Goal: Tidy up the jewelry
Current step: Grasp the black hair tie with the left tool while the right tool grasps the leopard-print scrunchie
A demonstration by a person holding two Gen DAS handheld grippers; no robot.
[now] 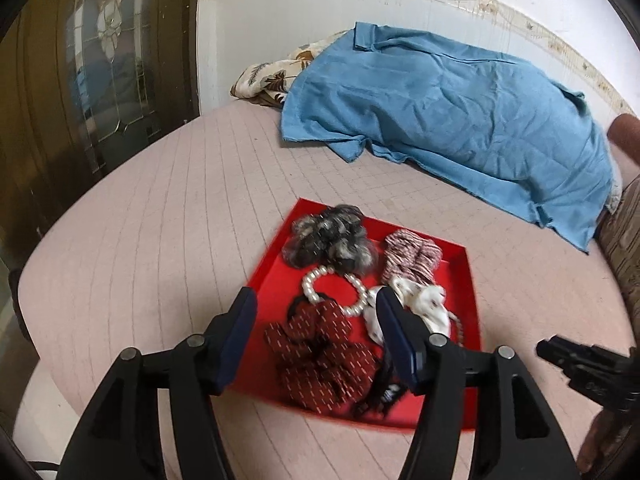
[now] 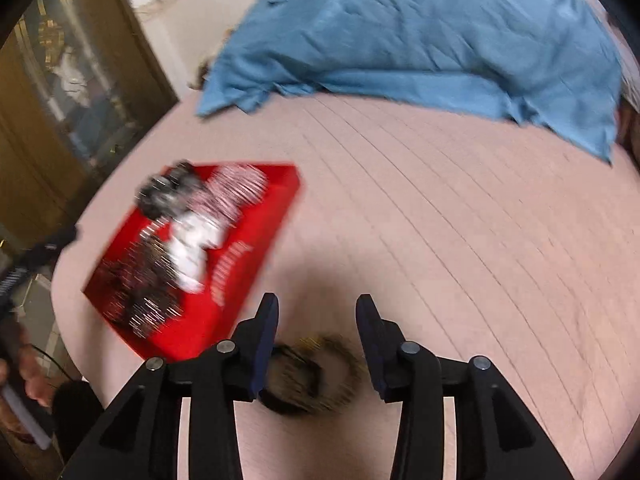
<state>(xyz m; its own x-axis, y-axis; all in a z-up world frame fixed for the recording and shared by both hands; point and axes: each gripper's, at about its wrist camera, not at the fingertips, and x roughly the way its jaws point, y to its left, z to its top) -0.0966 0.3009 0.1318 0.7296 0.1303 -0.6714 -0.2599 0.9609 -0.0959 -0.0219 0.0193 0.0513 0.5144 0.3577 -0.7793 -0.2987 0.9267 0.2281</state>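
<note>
Bed (image 1: 160, 240), pink quilted cover: red tray (image 1: 460, 280) gathers scrunchies and pearl bracelet (image 1: 332, 292). My left gripper (image 1: 316, 320) hovers, jaws apart, empty. Right gripper (image 2: 316, 320) open over stray dark scrunchie (image 2: 308, 376) beside tray.

No writing can be read anywhere (the white marks on the red tray (image 2: 236, 264) are blurred).
</note>
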